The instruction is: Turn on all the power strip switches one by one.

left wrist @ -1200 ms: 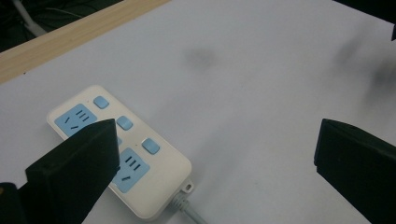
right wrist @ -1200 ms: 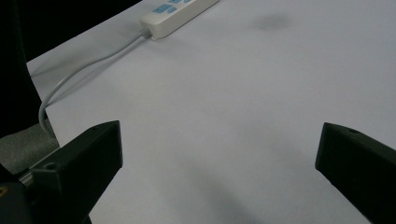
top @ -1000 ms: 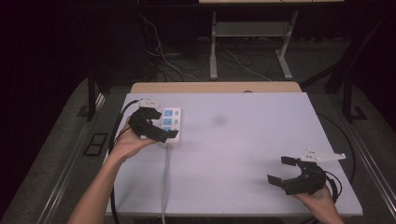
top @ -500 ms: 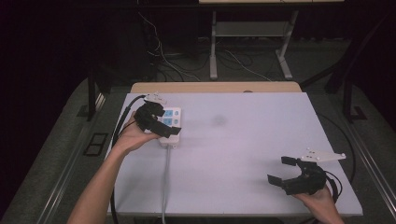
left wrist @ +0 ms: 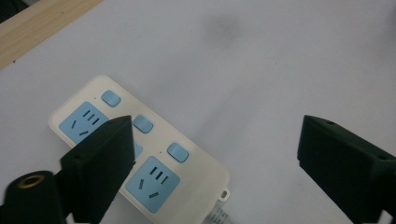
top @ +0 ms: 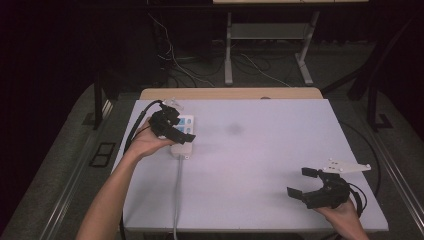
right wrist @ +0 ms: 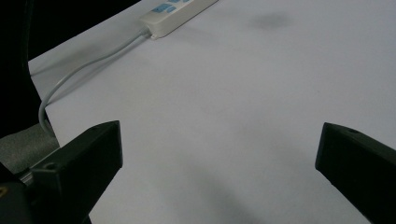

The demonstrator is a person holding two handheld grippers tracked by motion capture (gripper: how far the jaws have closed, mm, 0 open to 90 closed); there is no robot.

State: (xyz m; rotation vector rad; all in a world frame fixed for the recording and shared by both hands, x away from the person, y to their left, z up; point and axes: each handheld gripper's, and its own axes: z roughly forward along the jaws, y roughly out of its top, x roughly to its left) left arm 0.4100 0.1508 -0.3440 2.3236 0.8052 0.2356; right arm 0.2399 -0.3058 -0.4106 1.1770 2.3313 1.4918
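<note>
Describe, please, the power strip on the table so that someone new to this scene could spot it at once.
On the white table, look to the far left part, right under the left gripper. There lies the power strip, a cream block with rounded corners whose grey cord runs to the table's near edge. Its light blue sockets and light blue buttons make it the one coloured thing on the tabletop.

A white table (top: 260,165) fills the middle of the scene. It bears one dark smudge (top: 234,129) on its far half, left of centre. A wooden board (top: 230,93) runs along the far edge of the table. Beyond it, on the dark floor, stands a grey metal frame (top: 267,31) with two legs. Loose cables (top: 185,67) lie on the floor to the left of that frame. A black floor plate (top: 101,154) sits left of the table.
</note>
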